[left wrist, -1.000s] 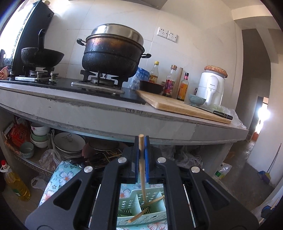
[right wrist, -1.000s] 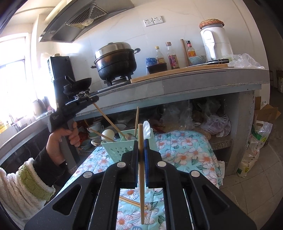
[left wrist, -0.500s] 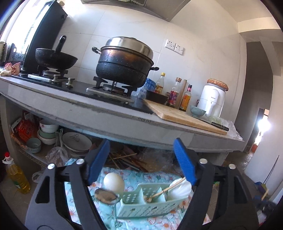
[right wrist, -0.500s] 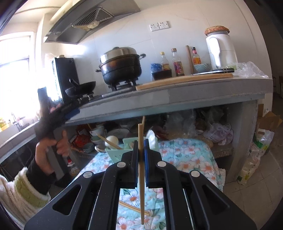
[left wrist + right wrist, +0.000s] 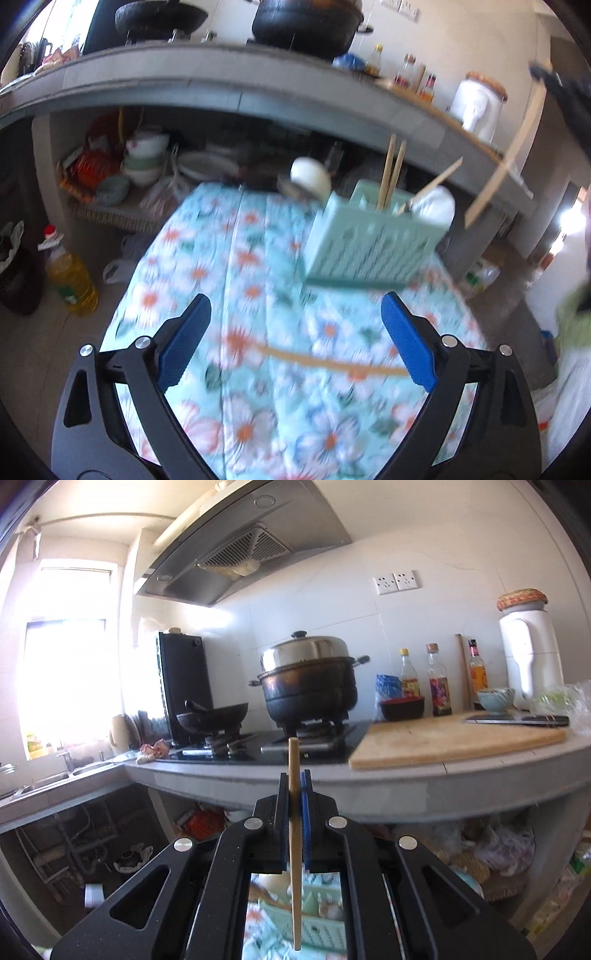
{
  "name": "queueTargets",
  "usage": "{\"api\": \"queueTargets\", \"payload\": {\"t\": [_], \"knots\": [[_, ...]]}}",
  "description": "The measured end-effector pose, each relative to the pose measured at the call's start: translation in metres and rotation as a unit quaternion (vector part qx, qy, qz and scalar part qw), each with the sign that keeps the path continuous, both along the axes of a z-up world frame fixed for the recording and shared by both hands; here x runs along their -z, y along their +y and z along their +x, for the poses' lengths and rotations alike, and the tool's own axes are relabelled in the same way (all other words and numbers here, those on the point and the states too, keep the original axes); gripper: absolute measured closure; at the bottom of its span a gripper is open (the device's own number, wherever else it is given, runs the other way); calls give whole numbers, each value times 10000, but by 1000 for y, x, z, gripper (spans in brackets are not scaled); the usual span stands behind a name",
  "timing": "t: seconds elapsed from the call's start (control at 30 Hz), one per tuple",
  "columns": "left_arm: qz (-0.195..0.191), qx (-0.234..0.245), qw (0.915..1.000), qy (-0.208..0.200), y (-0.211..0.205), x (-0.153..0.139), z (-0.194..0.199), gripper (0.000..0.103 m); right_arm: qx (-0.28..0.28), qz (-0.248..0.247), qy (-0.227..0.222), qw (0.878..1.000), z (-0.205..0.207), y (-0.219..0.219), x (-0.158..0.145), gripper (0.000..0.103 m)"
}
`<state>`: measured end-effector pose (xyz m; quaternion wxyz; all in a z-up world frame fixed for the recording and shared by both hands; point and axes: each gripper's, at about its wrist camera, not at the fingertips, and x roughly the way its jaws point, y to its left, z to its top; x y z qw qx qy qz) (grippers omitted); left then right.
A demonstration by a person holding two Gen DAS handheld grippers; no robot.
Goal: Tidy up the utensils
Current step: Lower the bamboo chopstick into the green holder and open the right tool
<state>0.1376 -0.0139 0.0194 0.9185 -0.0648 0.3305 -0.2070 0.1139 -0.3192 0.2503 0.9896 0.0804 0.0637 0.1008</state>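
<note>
on the flowered tabletop [image 5: 236, 266] one chopstick [image 5: 332, 363] lay loose between the wide-open, empty left tool [image 5: 295, 343]; its jaws had just opened. the right tool [image 5: 294, 812] pinched another chopstick [image 5: 294, 834]; the basket [image 5: 369, 243] held several.

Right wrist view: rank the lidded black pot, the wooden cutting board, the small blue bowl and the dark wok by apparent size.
1. wooden cutting board
2. lidded black pot
3. dark wok
4. small blue bowl

This is apparent size only; the board lies nearer the camera.
</note>
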Motion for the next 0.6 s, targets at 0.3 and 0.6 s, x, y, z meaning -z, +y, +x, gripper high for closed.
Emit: {"api": "queueTargets", "payload": {"t": [0.3, 0.6], "knots": [[478, 102, 9988, 5, 3, 32, -35, 10, 178, -146, 305, 9993, 103, 15, 1, 97], [773, 157, 9966, -246, 0, 31, -37, 9, 649, -385, 1080, 9913, 142, 14, 74, 67]]}}
